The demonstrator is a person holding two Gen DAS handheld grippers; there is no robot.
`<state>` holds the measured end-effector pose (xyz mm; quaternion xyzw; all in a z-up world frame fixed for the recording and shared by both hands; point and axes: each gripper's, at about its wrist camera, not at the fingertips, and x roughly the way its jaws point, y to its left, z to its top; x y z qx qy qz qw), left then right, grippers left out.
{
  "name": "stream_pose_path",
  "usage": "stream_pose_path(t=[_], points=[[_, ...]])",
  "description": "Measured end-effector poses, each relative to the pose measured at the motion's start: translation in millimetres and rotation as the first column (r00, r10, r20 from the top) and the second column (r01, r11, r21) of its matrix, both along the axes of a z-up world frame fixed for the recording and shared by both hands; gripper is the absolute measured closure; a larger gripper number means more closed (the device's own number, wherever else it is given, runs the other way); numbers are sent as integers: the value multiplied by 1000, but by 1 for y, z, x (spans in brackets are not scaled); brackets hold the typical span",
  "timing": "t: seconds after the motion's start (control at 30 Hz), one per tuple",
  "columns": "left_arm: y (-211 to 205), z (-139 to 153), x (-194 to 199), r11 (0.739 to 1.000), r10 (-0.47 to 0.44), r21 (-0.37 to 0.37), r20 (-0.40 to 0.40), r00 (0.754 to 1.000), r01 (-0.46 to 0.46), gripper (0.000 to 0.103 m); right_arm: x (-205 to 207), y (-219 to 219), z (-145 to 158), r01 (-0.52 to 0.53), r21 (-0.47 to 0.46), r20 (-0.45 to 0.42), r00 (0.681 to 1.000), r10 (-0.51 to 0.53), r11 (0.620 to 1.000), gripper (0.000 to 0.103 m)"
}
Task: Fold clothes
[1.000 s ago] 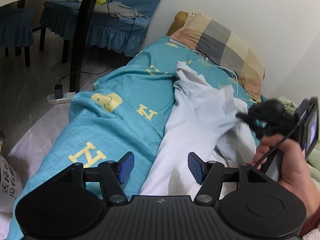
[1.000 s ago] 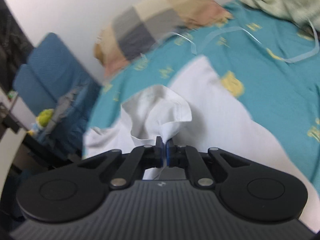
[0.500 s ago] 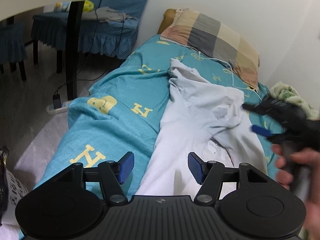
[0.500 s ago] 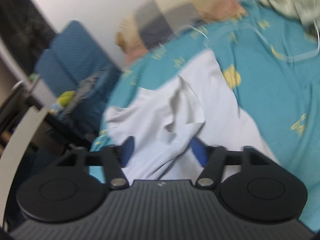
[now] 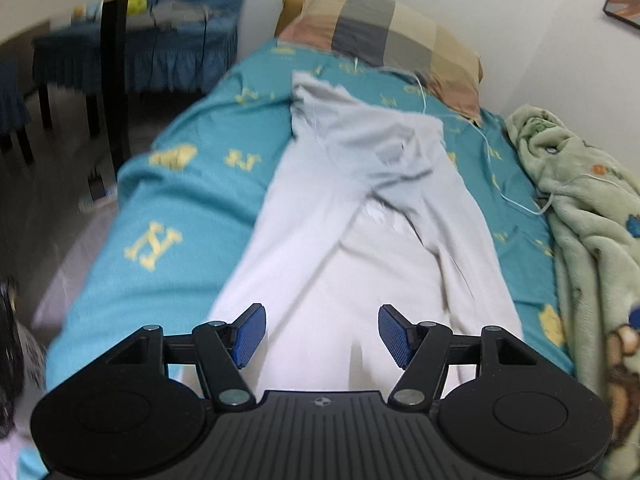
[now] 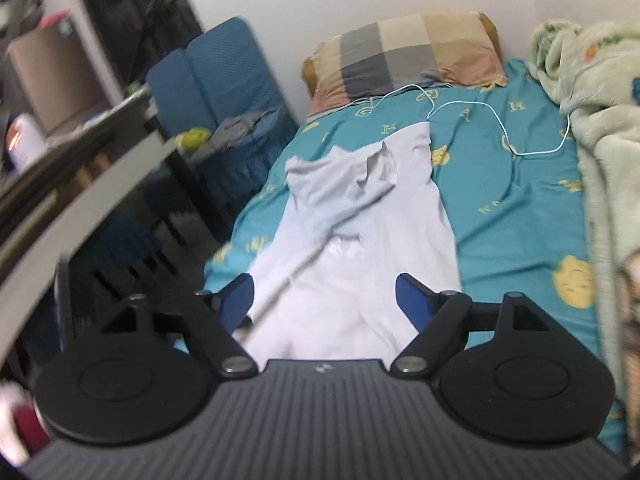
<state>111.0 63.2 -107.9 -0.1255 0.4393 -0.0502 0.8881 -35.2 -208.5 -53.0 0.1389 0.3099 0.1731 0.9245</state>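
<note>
Left wrist view: white shirt [image 5: 352, 232] lies on the teal bed [image 5: 192, 208], long axis running straight away from the camera toward the checked pillow [image 5: 392, 44]. One sleeve is folded across the chest near the far end; the other shoulder pokes out far left. The near hem runs under the left gripper [image 5: 321, 335], whose jaws are apart and opening a touch more, nothing between the pads, only cloth lying below them.

Right wrist view: same layout, same axis. Right gripper [image 6: 325, 305] jaws are opening, wide apart, nothing clamped; the shirt's near end sits below and between the fingers but the pads aren't pressing it. Frame is motion-blurred.

Key relation: shirt is dead ahead of both grippers, lengthwise along their pointing line. Both sit at the hem end; the unfolded shoulder is at the far left. Left gripper looks the better placed for it, being on that side, judging from its view.

Judgement: one sleeve fold done, second side still open, then a lengthwise fold hem to collar. Charging cable [image 6: 496, 120] lies near the collar end, could snag. Green blanket [image 5: 592, 216] is well clear on the right.
</note>
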Motion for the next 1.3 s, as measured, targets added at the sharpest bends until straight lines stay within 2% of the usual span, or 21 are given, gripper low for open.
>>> stream_pose_path(t=[0.1,0.23,0.33,0.43,0.47,0.53,0.6,0.63,0.77,0.97,1.03,1.07,1.1,1.13,1.17,1.3], points=[[7,11,-18,999,-30,14,-19,999,30,37,-22,-24,-18,-11,50,-17,1000,12,999,23],[20,21,-33,996,-56,57,-99,993,62,37,-15,-41,-34,48,54,-96,994,-43,997,23],[30,27,-40,981,-95,155,-153,984,118,37,-1,-53,-46,83,129,-144,988,-64,988,23],[40,27,-43,945,-137,266,-208,969,190,37,9,-61,-57,114,174,-187,979,-81,978,23],[45,25,-42,940,-149,266,-238,960,212,37,12,-63,-60,119,185,-199,977,-81,975,23],[61,19,-36,960,-159,173,-302,940,218,38,15,-65,-64,118,206,-213,974,-73,971,23],[68,15,-29,957,-217,110,-338,916,267,39,16,-65,-66,114,210,-221,973,-67,971,23],[69,14,-26,947,-249,108,-350,903,303,39,16,-64,-67,114,207,-224,972,-66,972,23],[70,2,-20,884,-325,192,-402,856,425,40,17,-65,-70,111,197,-236,970,-63,974,23],[78,-17,-28,840,-447,97,-437,781,535,44,21,-61,-73,107,176,-244,968,-62,979,23],[77,-27,-30,829,-467,77,-453,760,555,49,23,-60,-75,109,165,-252,965,-65,980,23],[77,-33,-30,827,-469,66,-466,750,558,58,24,-59,-75,110,162,-255,965,-66,981,23],[76,-34,-31,823,-474,63,-472,743,565,72,25,-58,-76,110,159,-257,964,-67,981,23],[75,-35,-32,818,-479,61,-477,737,572,77,26,-57,-76,109,155,-258,964,-66,982,23],[74,-33,-34,813,-484,67,-475,735,578,87,26,-55,-76,106,150,-257,964,-64,983,23],[58,-5,-44,800,-471,122,-477,742,587,99,26,-51,-76,91,137,-253,966,-54,986,23]])
